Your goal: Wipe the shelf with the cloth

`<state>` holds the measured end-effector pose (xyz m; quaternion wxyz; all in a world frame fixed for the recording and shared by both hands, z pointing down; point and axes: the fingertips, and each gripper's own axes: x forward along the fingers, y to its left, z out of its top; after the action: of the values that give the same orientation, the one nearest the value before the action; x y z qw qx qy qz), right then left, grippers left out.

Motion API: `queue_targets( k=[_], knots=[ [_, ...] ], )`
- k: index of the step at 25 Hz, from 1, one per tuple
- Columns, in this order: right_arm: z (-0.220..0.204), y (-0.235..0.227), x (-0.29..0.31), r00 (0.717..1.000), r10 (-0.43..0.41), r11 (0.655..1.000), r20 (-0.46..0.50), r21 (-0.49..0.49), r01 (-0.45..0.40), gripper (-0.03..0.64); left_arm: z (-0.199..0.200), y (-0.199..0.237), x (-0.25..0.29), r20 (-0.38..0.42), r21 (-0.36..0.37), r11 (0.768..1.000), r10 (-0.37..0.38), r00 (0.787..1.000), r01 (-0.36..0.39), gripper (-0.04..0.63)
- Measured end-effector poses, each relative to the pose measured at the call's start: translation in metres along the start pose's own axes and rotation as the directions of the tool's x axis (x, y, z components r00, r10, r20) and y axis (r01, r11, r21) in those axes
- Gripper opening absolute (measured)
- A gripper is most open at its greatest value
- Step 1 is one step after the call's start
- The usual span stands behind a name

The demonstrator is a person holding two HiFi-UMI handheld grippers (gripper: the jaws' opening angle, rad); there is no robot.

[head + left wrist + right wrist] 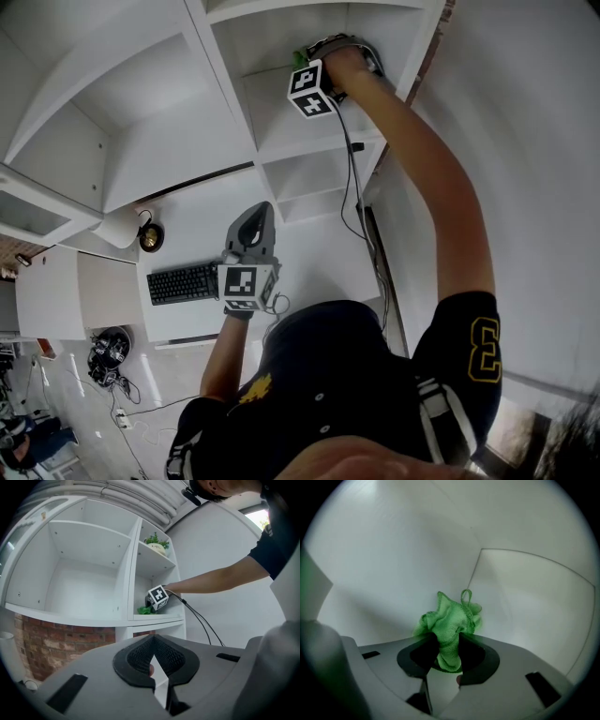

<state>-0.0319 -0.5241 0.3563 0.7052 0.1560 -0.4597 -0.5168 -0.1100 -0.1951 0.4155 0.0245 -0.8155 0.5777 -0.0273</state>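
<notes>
A green mesh cloth point(451, 620) is bunched between the jaws of my right gripper point(449, 645), which is shut on it. The cloth is pressed against the white inside of a shelf compartment point(393, 578), near its back corner. From the head view, the right gripper point(314, 80) reaches deep into a narrow upper compartment of the white shelf point(281, 131), and only a green edge of the cloth point(300, 58) shows. In the left gripper view the cloth point(145, 610) lies on the shelf board point(159, 617). My left gripper point(255, 223) hangs low over the desk, shut and empty.
A black keyboard point(183, 282) and a small round black object point(150, 236) lie on the white desk point(309, 253) below. A black cable point(349, 178) hangs from the right gripper. A potted plant point(157, 542) stands one shelf higher. The wide compartments point(84, 578) to the left hold nothing.
</notes>
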Motion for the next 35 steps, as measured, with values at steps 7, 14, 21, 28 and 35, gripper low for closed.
queue_targets(
  k=[7,14,21,28,35],
  knots=[
    [0.042,-0.039,-0.047,0.953,-0.211,0.977,0.219,0.066,0.201,0.120,-0.008,0.004,-0.005,-0.024,-0.009,1.000,0.014,1.000,-0.014,0.017],
    [0.107,-0.049,-0.078,0.883,-0.248,0.968,0.398,0.059,0.245,0.120,-0.010,0.015,-0.015,-0.032,-0.008,0.999,0.047,0.998,-0.047,0.017],
    [0.132,-0.042,-0.077,0.883,-0.233,0.968,0.408,0.016,0.249,0.114,-0.014,0.015,-0.020,-0.045,-0.025,0.998,0.055,0.997,-0.057,0.017],
    [0.129,-0.038,-0.078,0.880,-0.221,0.973,0.420,0.038,0.226,0.112,-0.013,0.008,-0.015,-0.037,-0.016,1.000,0.024,0.999,-0.025,0.017],
    [0.118,-0.031,-0.076,0.882,-0.212,0.977,0.420,0.058,0.207,0.110,-0.015,0.005,-0.007,-0.039,-0.027,1.000,0.010,0.999,-0.012,0.017]
  ],
)
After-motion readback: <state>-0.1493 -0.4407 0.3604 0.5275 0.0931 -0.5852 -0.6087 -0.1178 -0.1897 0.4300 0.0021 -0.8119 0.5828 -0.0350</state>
